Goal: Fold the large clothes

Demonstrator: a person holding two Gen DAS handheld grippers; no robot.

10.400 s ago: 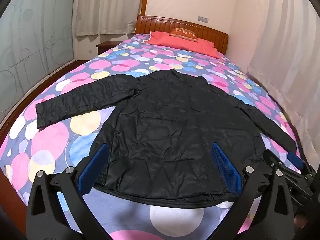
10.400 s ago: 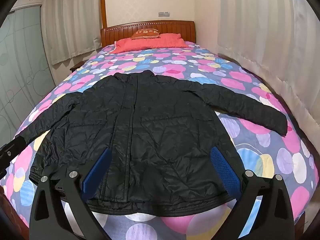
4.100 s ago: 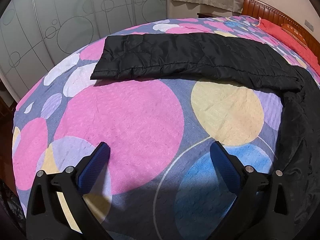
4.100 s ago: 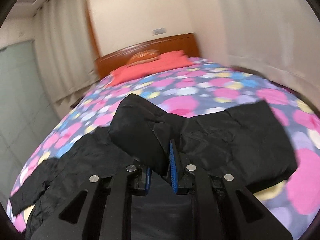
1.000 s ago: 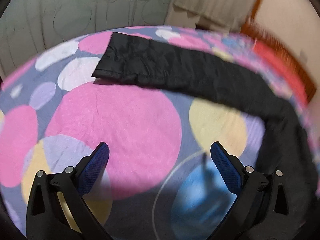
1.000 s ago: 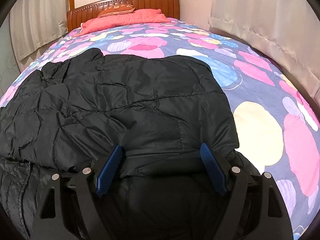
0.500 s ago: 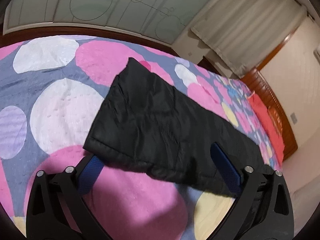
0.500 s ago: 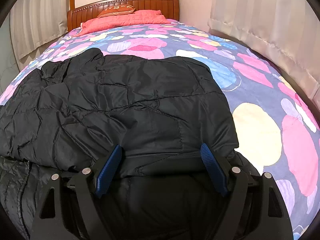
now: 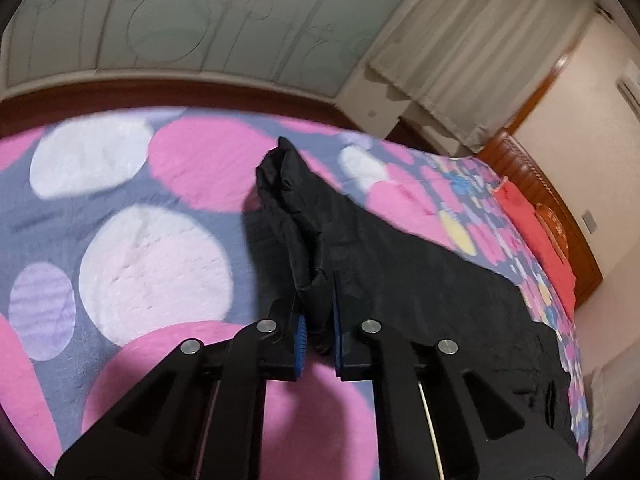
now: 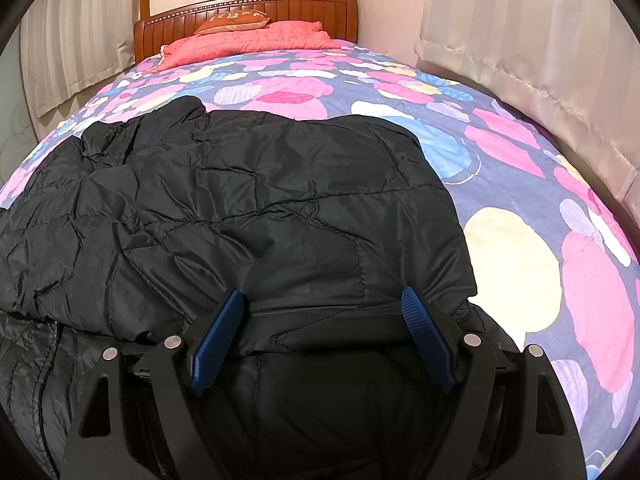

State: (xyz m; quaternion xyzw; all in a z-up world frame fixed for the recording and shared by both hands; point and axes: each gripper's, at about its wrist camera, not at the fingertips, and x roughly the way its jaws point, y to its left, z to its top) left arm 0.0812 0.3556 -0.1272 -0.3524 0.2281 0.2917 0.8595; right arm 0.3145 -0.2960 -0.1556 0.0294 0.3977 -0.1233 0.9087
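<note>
A black quilted puffer jacket [image 10: 248,216] lies spread on a bed covered by a grey-blue bedspread with large pink, white and yellow circles [image 10: 516,248]. Its right side is folded over the body, so the fabric lies doubled near the hem. The left gripper [image 9: 319,344] is clamped on the cuff end of the jacket's long black sleeve [image 9: 296,216] — the blue pads pinch bunched fabric, and the sleeve end rises in a crumpled peak above the bedspread [image 9: 152,264] while the rest trails off toward the jacket body. The right gripper [image 10: 326,336] stands with its blue-padded fingers [image 10: 218,336] well apart over the folded hem edge; whether they touch the fabric cannot be told. At the far end a coral-red quilted pillow [image 10: 256,38] and a small orange cushion [image 10: 232,20] rest against a brown wooden headboard [image 10: 304,10] — pale curtains [image 10: 520,28] hang along the right side.
</note>
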